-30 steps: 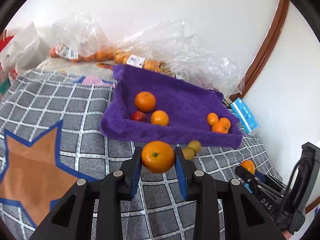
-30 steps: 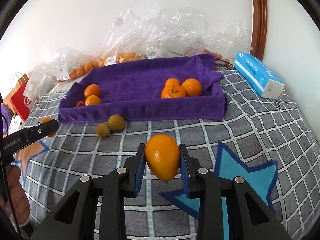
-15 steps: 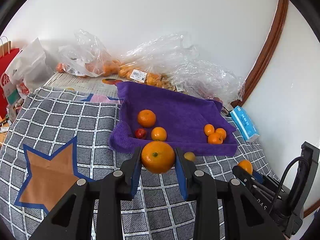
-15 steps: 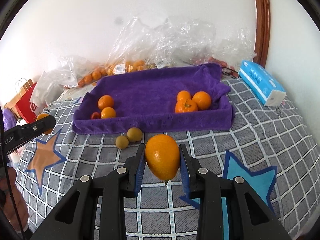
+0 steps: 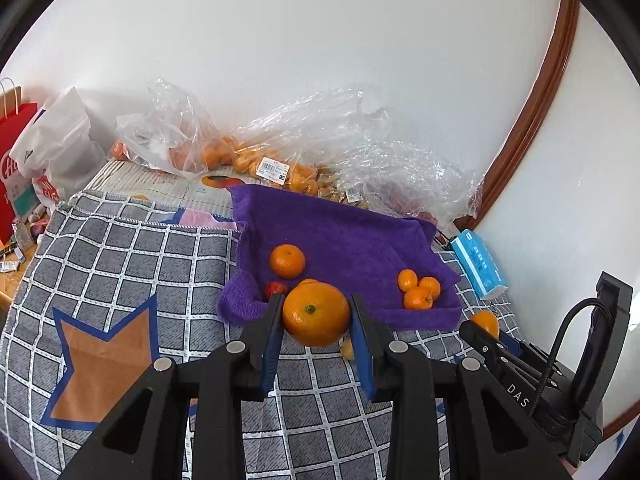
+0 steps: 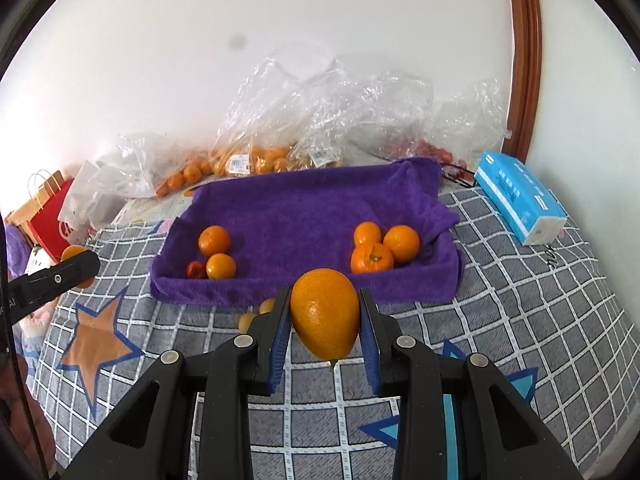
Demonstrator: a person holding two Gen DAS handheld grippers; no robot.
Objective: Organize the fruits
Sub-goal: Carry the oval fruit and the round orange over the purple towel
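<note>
My left gripper (image 5: pixel 316 322) is shut on a round orange (image 5: pixel 316 314) and holds it above the checked cloth, in front of the purple towel tray (image 5: pixel 352 240). My right gripper (image 6: pixel 325 320) is shut on an oval orange (image 6: pixel 325 316), also raised in front of the tray (image 6: pixel 304 200). In the tray, two oranges (image 6: pixel 215 240) and a small red fruit (image 6: pixel 195 269) lie at the left, three small oranges (image 6: pixel 378 248) at the right. Two small yellow-green fruits (image 6: pixel 248 320) lie on the cloth before the tray, partly hidden by the fingers.
Clear plastic bags with oranges (image 6: pixel 256 160) are piled against the back wall. A blue tissue pack (image 6: pixel 520 200) lies right of the tray. A red paper bag (image 5: pixel 12 168) and a white bag (image 5: pixel 60 148) stand at the far left. The grey checked cloth (image 6: pixel 520 300) covers the table.
Both grippers have risen and drawn back from the tray with their oranges still held; the tray looks smaller and farther away in both views.
</note>
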